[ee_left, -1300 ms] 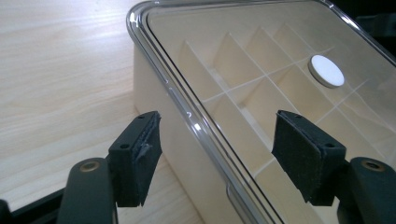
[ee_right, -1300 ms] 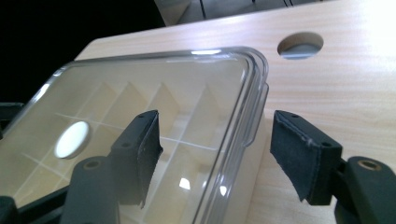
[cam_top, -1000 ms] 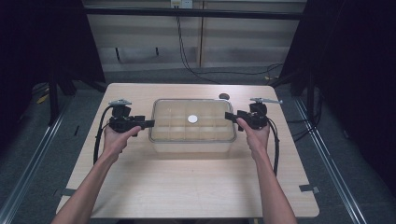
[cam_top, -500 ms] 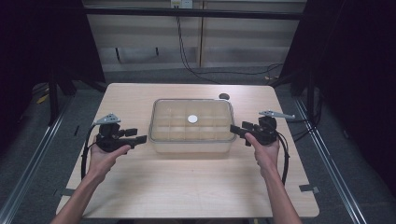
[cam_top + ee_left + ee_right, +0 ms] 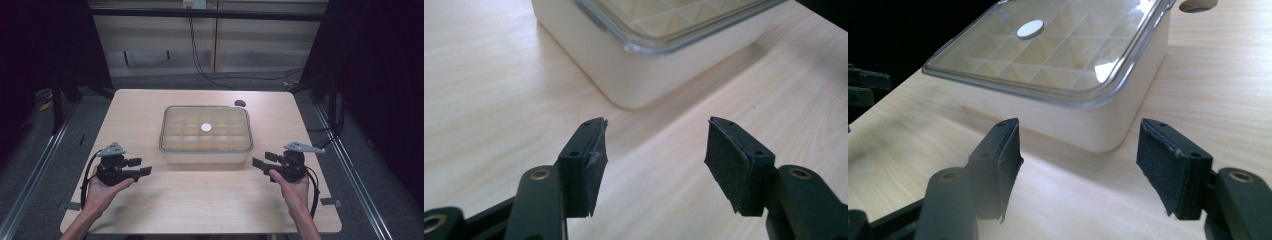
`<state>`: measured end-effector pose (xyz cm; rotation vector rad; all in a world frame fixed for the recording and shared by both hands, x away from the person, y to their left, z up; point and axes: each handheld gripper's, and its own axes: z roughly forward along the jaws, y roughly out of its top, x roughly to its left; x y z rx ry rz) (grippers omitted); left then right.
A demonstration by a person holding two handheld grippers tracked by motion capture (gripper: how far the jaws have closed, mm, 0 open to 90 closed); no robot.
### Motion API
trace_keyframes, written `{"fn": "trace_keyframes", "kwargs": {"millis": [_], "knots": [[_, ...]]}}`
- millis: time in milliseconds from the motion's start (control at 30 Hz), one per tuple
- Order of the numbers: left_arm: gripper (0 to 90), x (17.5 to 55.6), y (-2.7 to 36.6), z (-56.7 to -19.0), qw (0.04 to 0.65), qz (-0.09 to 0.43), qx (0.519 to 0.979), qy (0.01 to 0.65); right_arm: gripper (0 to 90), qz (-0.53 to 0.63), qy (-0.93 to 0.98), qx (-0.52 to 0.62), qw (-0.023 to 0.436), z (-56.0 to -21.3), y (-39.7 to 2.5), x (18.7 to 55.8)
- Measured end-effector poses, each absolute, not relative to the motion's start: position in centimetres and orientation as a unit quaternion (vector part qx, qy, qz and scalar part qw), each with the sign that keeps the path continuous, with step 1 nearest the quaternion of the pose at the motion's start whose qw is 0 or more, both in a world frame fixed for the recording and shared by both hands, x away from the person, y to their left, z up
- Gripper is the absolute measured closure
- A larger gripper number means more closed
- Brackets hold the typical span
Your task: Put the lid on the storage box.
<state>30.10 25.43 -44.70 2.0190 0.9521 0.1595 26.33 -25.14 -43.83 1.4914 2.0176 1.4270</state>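
Note:
A cream box with a clear lid stands at the middle of the wooden table. Under the lid lies a grid of compartments, and a small white disc sits at the lid's centre. My left gripper is held near the box's front left corner, open and empty. My right gripper is open and empty off the front right corner. In the left gripper view the box lies just beyond the spread pads. The right gripper view has the box, lid and disc ahead.
A dark round hole sits in the table behind the box's right rear corner, also in the right gripper view as the hole. Metal rails run along the floor on both sides. Cables hang at the back wall.
Both grippers have drawn back from the box's sides toward the table's front and outward. Nothing was taken hold of; the box has not moved.

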Motion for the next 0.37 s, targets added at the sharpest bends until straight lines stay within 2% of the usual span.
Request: {"fn": "trace_keyframes", "kwargs": {"millis": [200,367], "knots": [[37.5,27.8,26.6,-45.6,0.437,0.064,0.807,0.392,32.3,0.483,0.698,0.513,0.127,-44.7,-25.6,23.6],[35.2,26.6,26.9,-46.2,0.443,0.062,0.803,0.395,31.5,0.486,0.693,0.517,0.126,-45.8,-25.9,22.7]]}}
